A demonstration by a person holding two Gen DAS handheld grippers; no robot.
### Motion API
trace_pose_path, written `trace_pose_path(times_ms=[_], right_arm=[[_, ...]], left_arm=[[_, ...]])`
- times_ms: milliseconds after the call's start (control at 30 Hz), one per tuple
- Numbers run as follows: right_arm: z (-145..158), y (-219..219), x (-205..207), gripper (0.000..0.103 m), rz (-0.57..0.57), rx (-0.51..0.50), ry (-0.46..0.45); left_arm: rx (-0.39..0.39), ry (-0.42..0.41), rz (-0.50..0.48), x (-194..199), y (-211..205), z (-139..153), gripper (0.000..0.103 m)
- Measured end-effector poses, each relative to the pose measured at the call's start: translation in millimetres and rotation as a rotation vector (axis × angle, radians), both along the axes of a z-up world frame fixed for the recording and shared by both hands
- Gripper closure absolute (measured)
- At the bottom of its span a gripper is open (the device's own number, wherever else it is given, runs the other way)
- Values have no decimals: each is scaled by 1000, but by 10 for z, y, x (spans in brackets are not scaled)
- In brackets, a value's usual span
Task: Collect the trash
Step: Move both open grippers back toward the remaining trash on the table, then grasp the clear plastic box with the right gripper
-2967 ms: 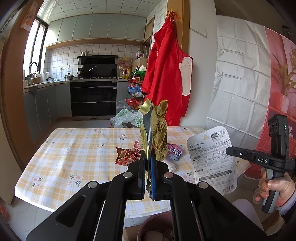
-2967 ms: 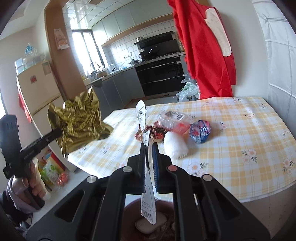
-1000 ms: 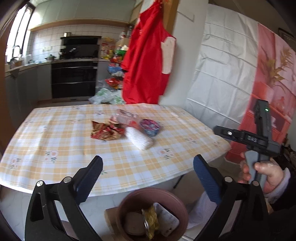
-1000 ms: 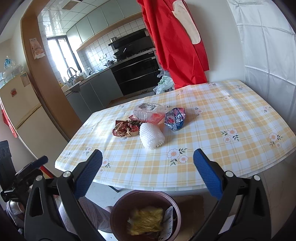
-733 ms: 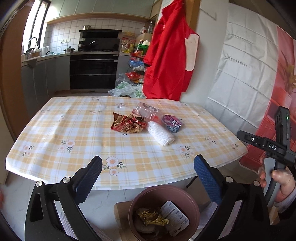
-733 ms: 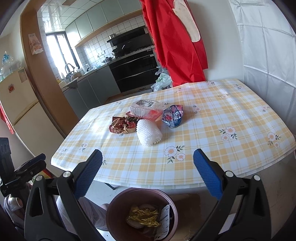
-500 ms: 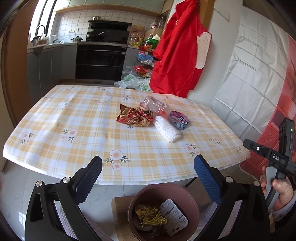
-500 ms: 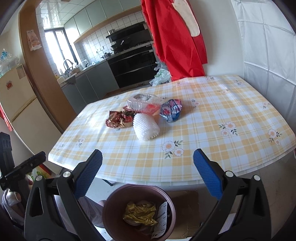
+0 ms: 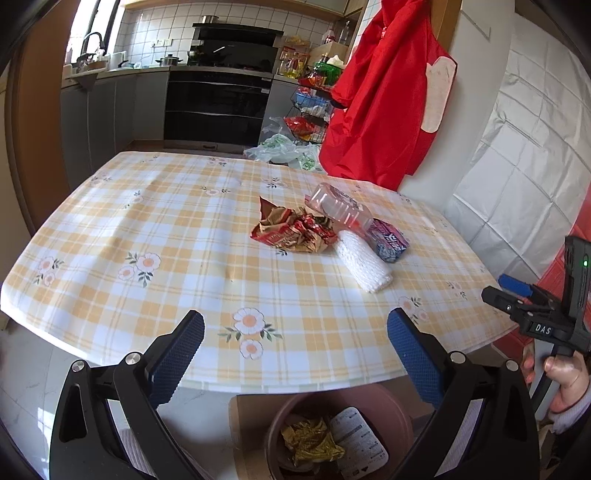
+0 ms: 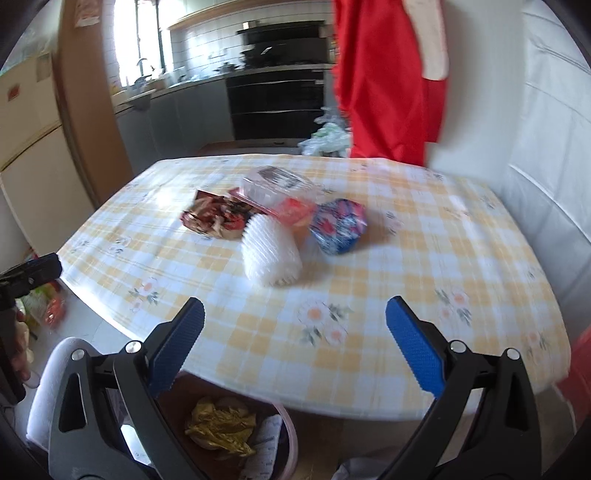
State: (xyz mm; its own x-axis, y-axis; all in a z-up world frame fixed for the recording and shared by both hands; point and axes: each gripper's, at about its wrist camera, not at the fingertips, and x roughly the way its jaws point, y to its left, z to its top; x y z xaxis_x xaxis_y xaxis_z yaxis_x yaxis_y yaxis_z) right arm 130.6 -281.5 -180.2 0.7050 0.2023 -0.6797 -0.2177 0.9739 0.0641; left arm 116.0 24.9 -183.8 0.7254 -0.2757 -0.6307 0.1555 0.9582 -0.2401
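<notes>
Both the left gripper (image 9: 295,347) and right gripper (image 10: 293,341) have jaws spread wide, holding nothing. Below the desk (image 9: 177,236) edge, the bin (image 9: 397,406) holds a gold wrapper (image 9: 310,441). Farther onto the desk lie a white foam sleeve (image 9: 364,266), red wrapper (image 9: 291,230), blue packet (image 9: 389,240) and clear tray (image 9: 338,208), nothing blocking them.

Daylight enters from the kitchen window (image 9: 86,35), bright and slightly overexposed. The left wrist view is sharp; the right wrist view shows motion blur throughout. Fisheye distortion bends the table (image 9: 110,229) edges; corners darken.
</notes>
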Motion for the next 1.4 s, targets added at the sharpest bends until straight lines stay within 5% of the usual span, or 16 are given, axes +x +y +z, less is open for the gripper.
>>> trace_pose_path(times_ms=[300,567,767,1000,1200,1400], right_arm=[[10,484,967,6,150,-184,-1],[-379,1034,2014,6,219,-346,94],[-730,1358,2440,6,250,-500,142],[-892,1441,2684,7,250,-541,164],[-895,1353,2777,24,259,-496,202],[-702,1326,2674,46,299,-492,141]], left_arm=[[55,-32,-2,484,104,100,6],[30,-36,-1,1021,167,48,6],[-1,-3,-11,1406,147,-97,6],[-24,38,-25,1649,108,-350,6],[-46,74,-48,1804,61,-518,6],[-82,109,-49,1958,35,-636,6]])
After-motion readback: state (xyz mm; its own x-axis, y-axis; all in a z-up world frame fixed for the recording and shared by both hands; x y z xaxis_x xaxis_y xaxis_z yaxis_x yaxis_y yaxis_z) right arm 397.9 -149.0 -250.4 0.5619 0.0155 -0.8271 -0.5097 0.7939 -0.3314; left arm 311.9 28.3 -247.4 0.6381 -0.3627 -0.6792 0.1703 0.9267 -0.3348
